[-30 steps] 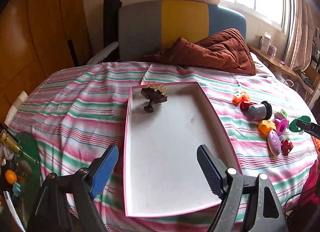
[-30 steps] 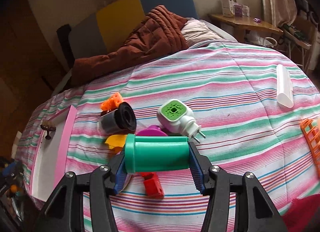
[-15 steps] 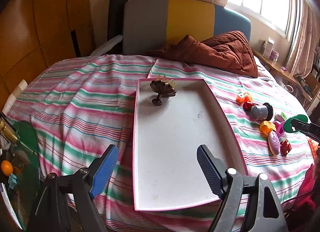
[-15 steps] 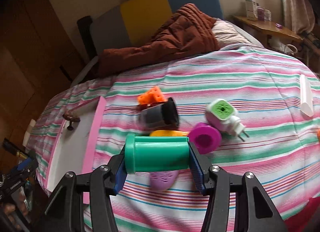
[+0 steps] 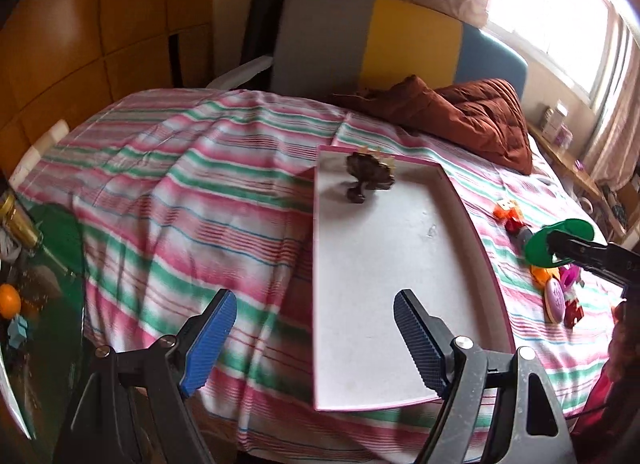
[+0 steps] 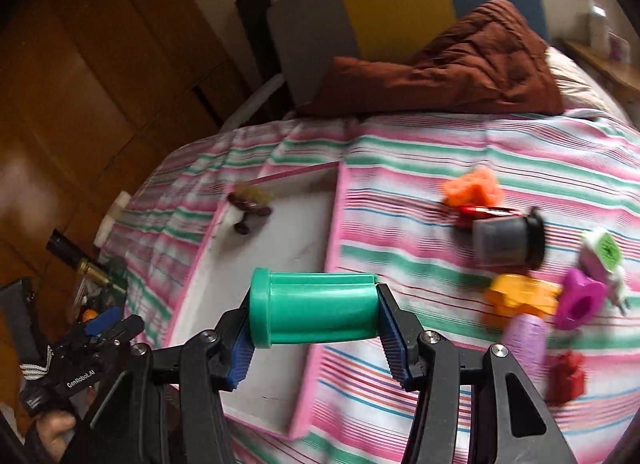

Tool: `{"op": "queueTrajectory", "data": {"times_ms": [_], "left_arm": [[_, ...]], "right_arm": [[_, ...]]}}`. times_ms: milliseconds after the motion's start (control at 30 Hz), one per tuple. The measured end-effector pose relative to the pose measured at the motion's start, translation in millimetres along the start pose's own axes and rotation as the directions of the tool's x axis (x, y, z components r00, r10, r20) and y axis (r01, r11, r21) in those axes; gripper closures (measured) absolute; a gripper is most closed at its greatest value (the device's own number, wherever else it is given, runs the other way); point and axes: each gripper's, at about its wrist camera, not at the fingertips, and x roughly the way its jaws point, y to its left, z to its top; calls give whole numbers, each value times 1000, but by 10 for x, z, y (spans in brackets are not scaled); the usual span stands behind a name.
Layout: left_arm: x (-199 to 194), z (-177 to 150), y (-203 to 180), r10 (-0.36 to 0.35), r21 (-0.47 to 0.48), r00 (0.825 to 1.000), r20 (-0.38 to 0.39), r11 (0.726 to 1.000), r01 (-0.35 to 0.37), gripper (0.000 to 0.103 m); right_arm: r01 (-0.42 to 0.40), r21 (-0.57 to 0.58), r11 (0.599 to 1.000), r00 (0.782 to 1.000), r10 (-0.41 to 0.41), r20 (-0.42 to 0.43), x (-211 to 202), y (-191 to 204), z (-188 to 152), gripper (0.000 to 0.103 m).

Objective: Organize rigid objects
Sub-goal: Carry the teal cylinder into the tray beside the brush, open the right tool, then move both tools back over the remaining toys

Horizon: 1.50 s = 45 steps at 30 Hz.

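My right gripper (image 6: 316, 314) is shut on a green plastic cup (image 6: 316, 307), held sideways by its ends, just above the right edge of a pink-rimmed white tray (image 6: 334, 232). The same cup (image 5: 554, 242) shows at the right of the left wrist view, over the toys. A dark brown stemmed ornament (image 5: 368, 176) stands at the far end of the tray (image 5: 472, 224). My left gripper (image 5: 316, 332) hangs open over the bedspread at the tray's near left corner, with nothing between its fingers.
Loose toys lie right of the tray: an orange block (image 6: 474, 192), a grey and black cylinder (image 6: 508, 240), a yellow piece (image 6: 520, 300), a magenta ring (image 6: 580, 298), a purple oval (image 6: 524, 340), a red block (image 6: 568, 376), a white plug (image 6: 602, 260). A brown quilt (image 5: 472, 116) lies at the head.
My right gripper has carried the green cup leftward from above the toys to the tray's right edge. The left gripper has drifted left, so the tray sits further right in its view.
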Motion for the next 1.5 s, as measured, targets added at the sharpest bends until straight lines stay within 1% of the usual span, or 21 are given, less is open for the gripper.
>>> {"op": "queueTrajectory", "data": {"times_ms": [133, 300, 367, 467, 533, 667, 733, 800, 867, 1033, 1100, 1200, 1333, 1500], "left_arm": [[-31, -12, 215, 3, -61, 1000, 2, 998, -3, 21], [-63, -31, 374, 31, -78, 999, 7, 996, -30, 21], [-66, -40, 426, 33, -87, 999, 7, 996, -32, 21], [-58, -57, 481, 31, -98, 1000, 4, 995, -30, 21], [-45, -65, 511, 30, -105, 1000, 0, 994, -30, 21], [-38, -84, 564, 25, -117, 1000, -6, 993, -26, 21], [-41, -89, 586, 25, -122, 1000, -6, 992, -25, 21], [-42, -75, 594, 30, -120, 1000, 0, 992, -30, 21], [-48, -68, 581, 37, -110, 999, 5, 993, -37, 21], [-84, -56, 510, 44, -90, 999, 13, 995, -42, 21], [-109, -60, 481, 46, -80, 999, 18, 996, -45, 21], [-141, -54, 425, 48, -58, 999, 23, 997, -47, 21], [-194, -47, 343, 46, -34, 998, 38, 998, -45, 21], [-231, -43, 226, 36, 2, 998, 48, 999, -37, 21]], "right_arm": [[-50, -37, 998, 997, 48, -61, 351, 349, 67, 48], [-96, -32, 995, 986, 91, -137, 825, 665, 172, 48], [-114, -20, 993, 978, 109, -177, 1024, 759, 207, 48], [-94, -12, 996, 971, 89, -223, 1316, 872, 256, 48], [-95, 12, 995, 965, 94, -246, 1477, 912, 287, 47], [-70, 43, 997, 962, 78, -261, 1682, 925, 358, 42], [-57, 50, 997, 967, 68, -247, 1673, 921, 374, 40], [-69, 51, 996, 969, 79, -235, 1614, 920, 362, 40], [-58, 42, 997, 974, 65, -218, 1534, 907, 353, 32], [-53, 18, 998, 982, 55, -178, 1325, 878, 377, 30], [-45, -3, 999, 987, 44, -158, 1221, 878, 355, 27], [-37, -29, 999, 990, 32, -136, 1069, 876, 310, 27], [-8, -76, 997, 995, 1, -96, 847, 836, 222, 26], [32, -107, 994, 998, -37, -44, 587, 747, 133, 26]]}}
